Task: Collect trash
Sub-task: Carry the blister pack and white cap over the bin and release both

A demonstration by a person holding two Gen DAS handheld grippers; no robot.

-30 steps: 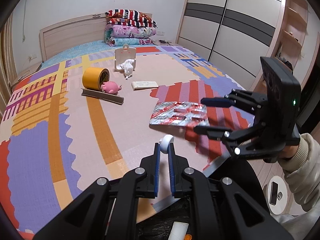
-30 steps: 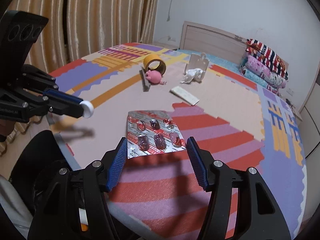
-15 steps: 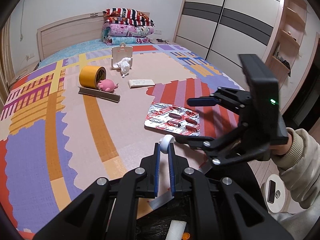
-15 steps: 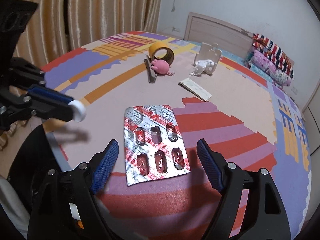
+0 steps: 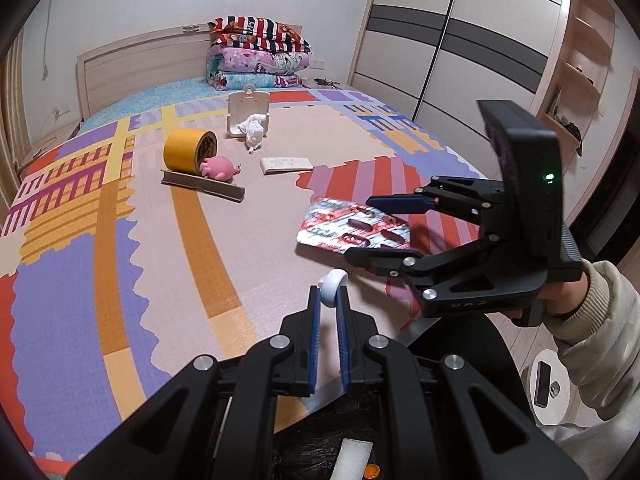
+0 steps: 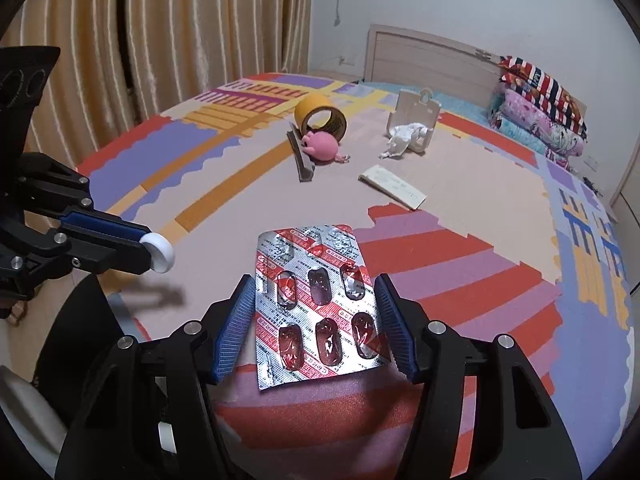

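Brightness: even indoor light, both views well lit, colours clear.
Shadows: soft dark shadow on the bed [image 6: 480, 184] at lower left of the right wrist view, under the left gripper [image 6: 158, 256].
Glare: foil of the blister pack [image 6: 316, 304] glints at frame centre.
Distortion: strong fisheye bending, black corners.
Blur: slight softness at the edges.
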